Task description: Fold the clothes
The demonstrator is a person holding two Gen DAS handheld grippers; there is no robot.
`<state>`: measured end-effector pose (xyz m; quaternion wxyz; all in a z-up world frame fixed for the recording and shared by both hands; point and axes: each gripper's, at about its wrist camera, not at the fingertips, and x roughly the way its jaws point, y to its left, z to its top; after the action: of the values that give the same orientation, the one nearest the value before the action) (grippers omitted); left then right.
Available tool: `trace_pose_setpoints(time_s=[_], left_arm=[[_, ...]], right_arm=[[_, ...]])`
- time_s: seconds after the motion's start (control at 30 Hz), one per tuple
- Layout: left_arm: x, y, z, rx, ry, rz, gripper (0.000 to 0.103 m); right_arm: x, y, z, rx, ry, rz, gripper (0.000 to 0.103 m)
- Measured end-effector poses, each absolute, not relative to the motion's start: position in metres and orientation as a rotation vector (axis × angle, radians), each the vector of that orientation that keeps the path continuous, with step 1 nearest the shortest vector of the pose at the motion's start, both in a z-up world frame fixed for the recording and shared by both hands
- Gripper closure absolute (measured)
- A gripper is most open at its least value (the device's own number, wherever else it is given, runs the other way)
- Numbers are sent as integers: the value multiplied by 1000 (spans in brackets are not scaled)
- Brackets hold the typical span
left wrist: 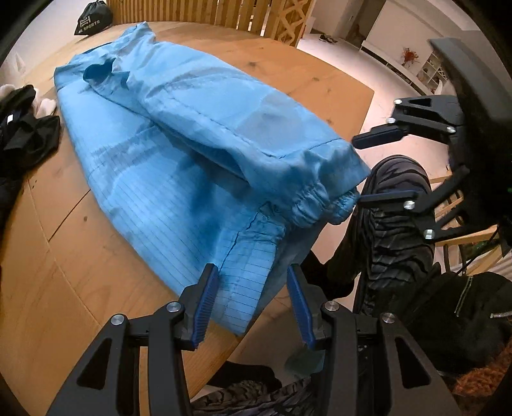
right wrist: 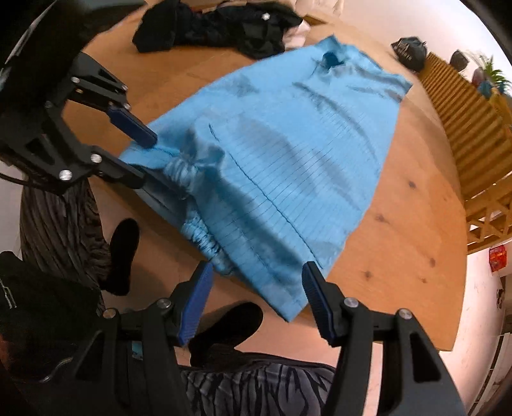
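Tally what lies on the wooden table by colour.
Blue: 1, the light blue striped garment, sleeves folded in.
Black: 2, the heap of black clothes and the black drawstring sports bag.
White: 1, white cloth beside the black heap.
Total: 4.

We see the blue garment [right wrist: 281, 153] spread on the wooden bench [right wrist: 416, 224]. Our right tongs [right wrist: 256, 297] hover open over its near hem, our left tongs [right wrist: 134, 150] stand apart at its gathered cuff, and dark clothes [right wrist: 217, 28] lie beyond it.
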<state>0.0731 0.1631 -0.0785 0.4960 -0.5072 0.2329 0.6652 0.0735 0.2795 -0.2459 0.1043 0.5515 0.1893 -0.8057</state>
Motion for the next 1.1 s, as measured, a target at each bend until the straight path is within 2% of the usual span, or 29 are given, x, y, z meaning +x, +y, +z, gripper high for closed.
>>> trace_pose_setpoints(time_s=[0.3, 0.33, 0.37, 0.43, 0.57, 0.77, 0.87, 1.0, 1.1], left_arm=[[85, 160, -71, -1223, 601, 1605, 60], [85, 161, -71, -1226, 605, 1604, 60], [86, 160, -71, -1227, 614, 1603, 60], [86, 161, -74, -1231, 643, 1601, 60], [85, 161, -82, -1251, 698, 1598, 60], [87, 158, -83, -1258, 694, 1590, 60], [91, 157, -78, -1255, 673, 1576, 60], [95, 152, -50, -1221, 640, 1554, 59], [94, 152, -31, -1184, 667, 1576, 59]], right_arm=[[73, 258, -250, 1619, 666, -2288, 46], [71, 261, -250, 1632, 645, -2294, 49], [66, 265, -252, 1658, 601, -2284, 66], [56, 275, -255, 1716, 488, -2248, 86], [51, 282, -246, 1744, 521, -2219, 91], [51, 287, -201, 1759, 919, -2245, 92], [52, 287, -215, 1813, 948, -2182, 91], [61, 278, -239, 1867, 755, -1994, 87], [67, 288, -208, 1789, 483, -1958, 87]])
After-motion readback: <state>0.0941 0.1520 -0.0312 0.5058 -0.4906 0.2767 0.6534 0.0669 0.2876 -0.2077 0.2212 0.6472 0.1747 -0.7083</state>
